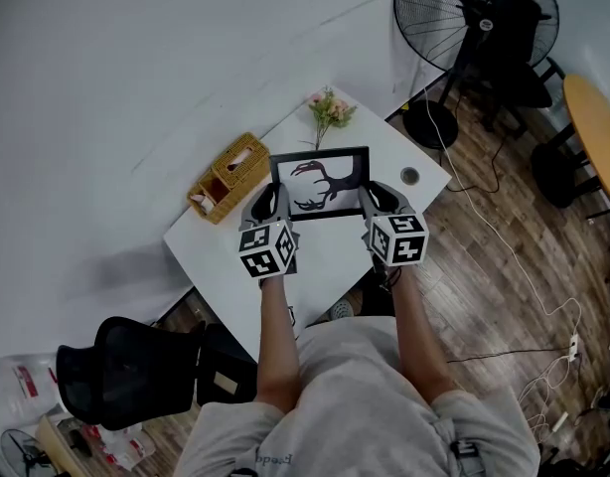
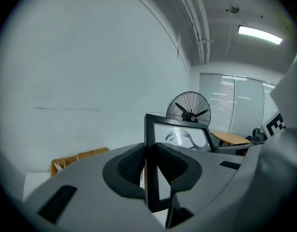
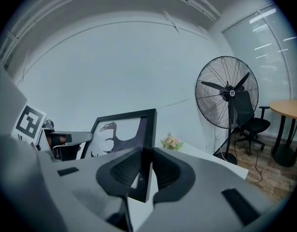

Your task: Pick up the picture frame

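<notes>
A black picture frame (image 1: 320, 182) with a dark antler print is held over the white table (image 1: 325, 256), near its middle. My left gripper (image 1: 274, 203) is shut on the frame's left side bar (image 2: 151, 163). My right gripper (image 1: 369, 199) is shut on the right side bar (image 3: 144, 166). In both gripper views the black bar stands pinched between the two ribbed pads, with the print (image 3: 114, 137) rising beyond. The frame's lower edge is hidden behind the marker cubes in the head view.
A wicker basket (image 1: 228, 179) sits at the table's left edge, a small flower bunch (image 1: 329, 113) at its far corner, a round cable hole (image 1: 410, 176) at the right. A standing fan (image 1: 464, 18) and chairs are beyond the table; a black office chair (image 1: 126, 371) lies near left.
</notes>
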`<state>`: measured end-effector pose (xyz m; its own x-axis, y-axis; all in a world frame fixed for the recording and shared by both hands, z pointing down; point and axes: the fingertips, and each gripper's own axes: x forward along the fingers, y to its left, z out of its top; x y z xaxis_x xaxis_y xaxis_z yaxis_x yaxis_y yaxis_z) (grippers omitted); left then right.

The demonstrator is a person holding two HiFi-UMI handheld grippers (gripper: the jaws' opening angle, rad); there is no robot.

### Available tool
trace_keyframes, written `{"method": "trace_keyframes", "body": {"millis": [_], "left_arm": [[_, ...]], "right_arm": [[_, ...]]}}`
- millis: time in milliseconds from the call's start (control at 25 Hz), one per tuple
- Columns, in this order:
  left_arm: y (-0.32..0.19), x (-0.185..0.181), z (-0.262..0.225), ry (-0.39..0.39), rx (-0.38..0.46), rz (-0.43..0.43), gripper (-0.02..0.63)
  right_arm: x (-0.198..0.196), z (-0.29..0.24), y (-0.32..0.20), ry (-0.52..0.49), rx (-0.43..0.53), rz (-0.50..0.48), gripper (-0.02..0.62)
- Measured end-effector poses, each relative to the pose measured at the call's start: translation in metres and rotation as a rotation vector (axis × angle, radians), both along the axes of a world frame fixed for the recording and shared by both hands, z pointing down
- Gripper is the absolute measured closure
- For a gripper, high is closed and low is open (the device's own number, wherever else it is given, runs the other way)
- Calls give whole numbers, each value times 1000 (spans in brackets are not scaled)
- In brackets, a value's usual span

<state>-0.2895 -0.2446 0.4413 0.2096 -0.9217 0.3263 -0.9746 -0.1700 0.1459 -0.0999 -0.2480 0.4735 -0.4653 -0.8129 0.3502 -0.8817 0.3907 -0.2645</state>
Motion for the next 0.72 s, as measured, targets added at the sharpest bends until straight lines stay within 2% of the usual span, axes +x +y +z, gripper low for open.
{"method": "trace_keyframes", "body": {"millis": [720], "left_arm": [[12,-5,14,-3,-33,-15,517]], "right_arm": [[-5,12,10,16,-24,-16,517]]}}
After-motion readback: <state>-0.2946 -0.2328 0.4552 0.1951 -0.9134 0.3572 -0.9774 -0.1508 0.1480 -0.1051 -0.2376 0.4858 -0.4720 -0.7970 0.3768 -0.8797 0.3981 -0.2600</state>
